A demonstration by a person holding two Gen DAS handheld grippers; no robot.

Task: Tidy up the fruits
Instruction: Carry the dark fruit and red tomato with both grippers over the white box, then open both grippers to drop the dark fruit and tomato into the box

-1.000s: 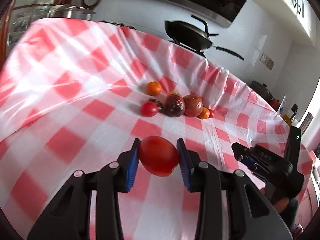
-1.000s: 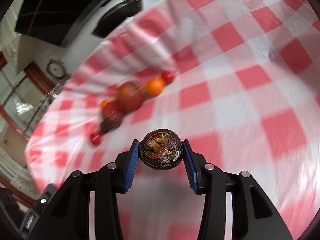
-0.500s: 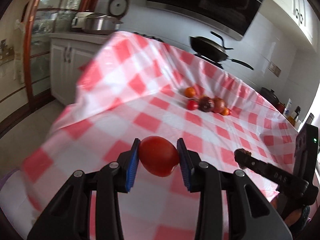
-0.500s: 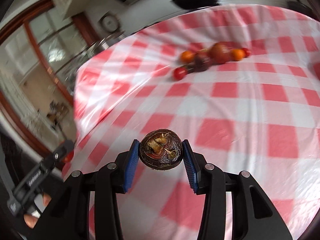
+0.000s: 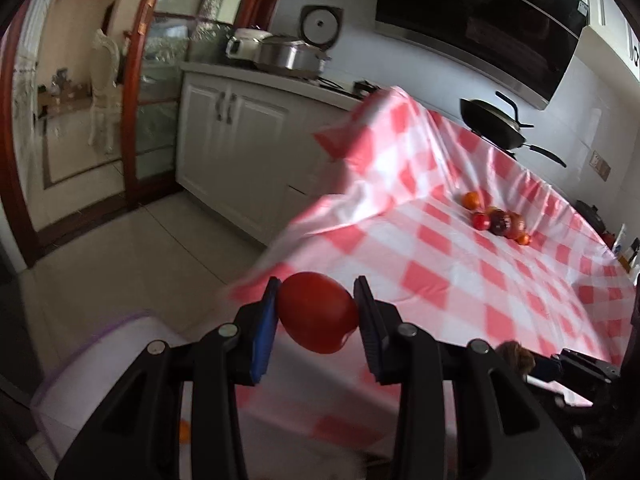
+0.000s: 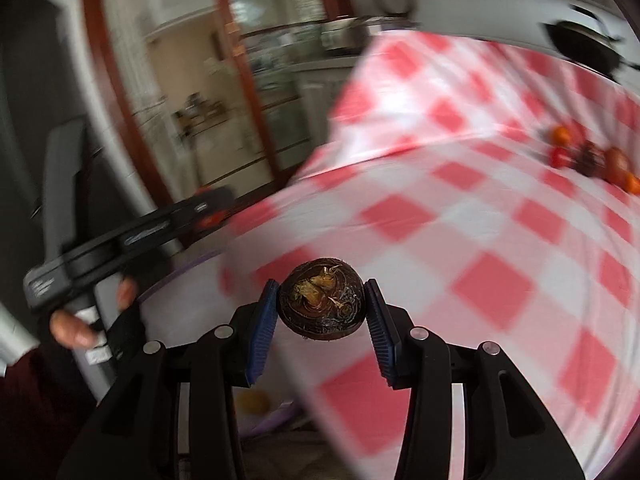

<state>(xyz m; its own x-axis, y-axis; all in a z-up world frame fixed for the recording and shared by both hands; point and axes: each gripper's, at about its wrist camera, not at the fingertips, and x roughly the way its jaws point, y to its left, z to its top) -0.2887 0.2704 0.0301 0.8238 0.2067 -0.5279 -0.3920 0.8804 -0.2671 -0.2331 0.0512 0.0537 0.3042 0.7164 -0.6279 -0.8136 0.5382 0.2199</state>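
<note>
The left gripper (image 5: 316, 312) is clamped on a red tomato (image 5: 318, 312) above the near edge of the table. The right gripper (image 6: 322, 304) is clamped on a dark round fruit (image 6: 322, 300). The remaining fruits (image 5: 496, 218) lie clustered at the far side of the red-and-white checked tablecloth (image 5: 460, 272). Beyond it: a black wok (image 5: 494, 128), white cabinets (image 5: 236, 148), a range hood (image 5: 480, 20), a tiled floor (image 5: 120, 256).
</note>
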